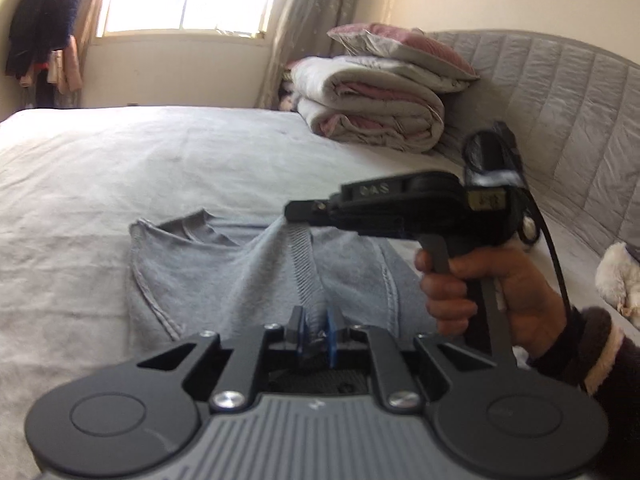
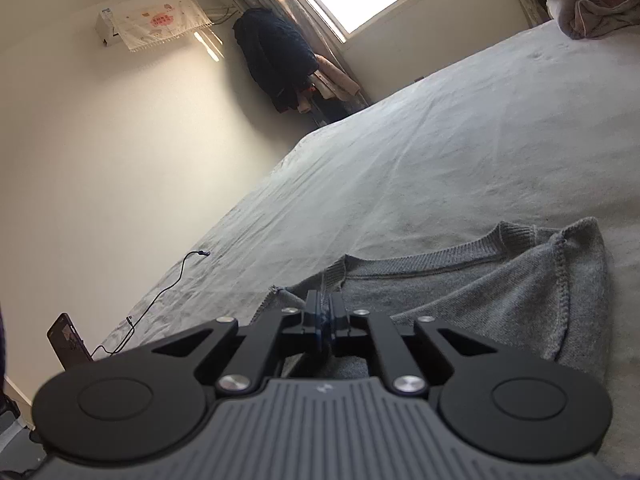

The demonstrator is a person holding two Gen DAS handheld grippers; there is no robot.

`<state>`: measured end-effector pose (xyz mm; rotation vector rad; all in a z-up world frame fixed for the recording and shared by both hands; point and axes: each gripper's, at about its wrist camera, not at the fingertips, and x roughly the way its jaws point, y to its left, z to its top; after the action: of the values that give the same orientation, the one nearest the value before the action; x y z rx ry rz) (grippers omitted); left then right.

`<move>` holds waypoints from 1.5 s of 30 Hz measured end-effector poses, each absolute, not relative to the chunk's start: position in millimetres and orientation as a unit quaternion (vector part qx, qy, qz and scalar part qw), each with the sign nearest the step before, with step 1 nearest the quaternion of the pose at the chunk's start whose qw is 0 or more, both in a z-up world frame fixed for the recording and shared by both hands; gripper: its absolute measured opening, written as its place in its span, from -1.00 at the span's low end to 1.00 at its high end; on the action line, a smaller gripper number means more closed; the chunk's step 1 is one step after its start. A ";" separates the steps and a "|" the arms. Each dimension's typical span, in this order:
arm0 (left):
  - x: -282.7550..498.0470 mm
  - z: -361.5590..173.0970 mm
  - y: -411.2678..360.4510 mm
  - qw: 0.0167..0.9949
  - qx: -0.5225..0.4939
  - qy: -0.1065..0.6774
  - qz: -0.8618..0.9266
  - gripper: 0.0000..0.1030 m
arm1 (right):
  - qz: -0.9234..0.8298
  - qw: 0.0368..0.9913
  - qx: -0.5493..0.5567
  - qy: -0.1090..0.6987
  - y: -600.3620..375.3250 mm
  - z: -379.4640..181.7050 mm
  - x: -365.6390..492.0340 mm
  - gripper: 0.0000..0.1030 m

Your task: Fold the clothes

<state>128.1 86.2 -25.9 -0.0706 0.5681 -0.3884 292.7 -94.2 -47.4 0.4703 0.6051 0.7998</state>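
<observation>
Fingers (image 1: pixel 297 322) of the left gripper (image 1: pixel 314 330) nearly closed, pinching the ribbed hem band of the plain grey knitted sweater (image 1: pixel 192 280) just ahead of the camera. Further right, right gripper (image 1: pixel 298 213), in the person's right hand (image 1: pixel 488 292), likewise nipped narrow on the same ribbed band, lifting it into a small ridge between the two grips. From its own camera, same right gripper (image 2: pixel 325 320) clamped on a fold of grey knit, neckline beyond it.

Sweater spread on the pale sheeted bed (image 1: pixel 100 168), toward the near edge, collar pointing to the far side; folded quilts stacked at the far right corner by the padded headboard.

Probably mid-fold: hem gathered, not yet carried over. Next move likely calls for both grips holding firm, rising together, travelling toward the collar, laying hem level across the shoulders, avoiding a skewed crease.
</observation>
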 end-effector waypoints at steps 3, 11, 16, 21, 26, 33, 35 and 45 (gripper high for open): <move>125.3 -25.9 78.5 0.938 -0.018 0.279 -0.206 -0.69 | 0.376 0.848 0.231 0.292 -100.9 -47.5 296.1 -0.73; 128.2 -28.4 79.3 0.931 -0.015 0.313 -0.187 -0.66 | 0.363 0.854 0.226 0.296 -110.5 -41.5 295.4 -0.72; 115.1 -13.2 80.8 0.933 0.008 0.321 -0.160 -0.37 | 0.340 0.849 0.235 0.328 -120.0 -33.9 280.8 -0.71; 97.1 7.6 85.7 0.933 0.017 0.336 -0.127 -0.32 | 0.339 0.842 0.219 0.358 -129.4 -12.7 246.3 -0.69; 64.3 22.7 98.5 0.933 0.007 0.343 -0.105 -0.23 | 0.334 0.838 0.212 0.376 -135.5 1.3 205.1 -0.25; 16.8 30.2 116.4 0.932 -0.001 0.353 -0.078 -0.20 | 0.330 0.828 0.199 0.406 -135.6 10.5 149.2 -0.25; 4.5 30.0 120.2 0.932 -0.006 0.355 -0.073 -0.20 | 0.321 0.829 0.195 0.415 -137.0 9.7 135.7 -0.25; -35.3 4.6 116.3 0.922 -0.015 0.382 -0.067 -0.18 | 0.287 0.829 0.186 0.443 -145.4 -5.7 86.6 -0.25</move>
<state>-35.3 116.3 4.6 -0.0305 0.7847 -0.1372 86.6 -145.4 -5.7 0.3953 0.9403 0.6090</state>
